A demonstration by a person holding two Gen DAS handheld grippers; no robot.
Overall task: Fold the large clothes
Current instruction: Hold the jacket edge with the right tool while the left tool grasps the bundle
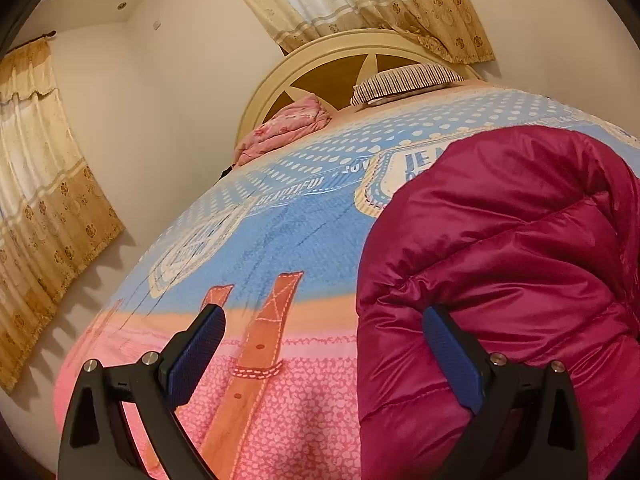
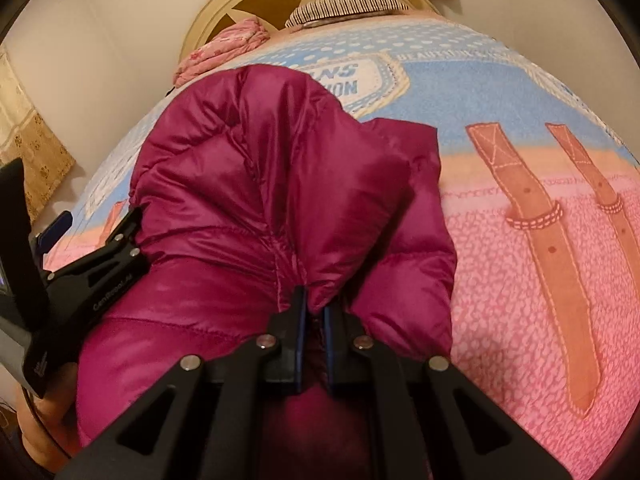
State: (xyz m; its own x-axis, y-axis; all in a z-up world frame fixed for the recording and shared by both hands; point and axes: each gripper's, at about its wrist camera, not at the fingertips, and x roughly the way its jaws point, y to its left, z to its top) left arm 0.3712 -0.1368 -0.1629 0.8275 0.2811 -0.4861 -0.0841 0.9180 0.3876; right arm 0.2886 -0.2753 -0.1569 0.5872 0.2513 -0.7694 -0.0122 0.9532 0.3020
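A magenta puffer jacket lies bunched on the bed, on the blue and pink printed bedspread. My left gripper is open wide at the jacket's left edge; its right finger touches the jacket and its left finger is over the bedspread. In the right wrist view my right gripper is shut on a fold of the jacket at its near edge. The left gripper shows there at the jacket's left side.
A cream headboard stands at the far end with a striped pillow and a crumpled pink floral cloth. Curtains hang on the left wall. Bare bedspread lies right of the jacket.
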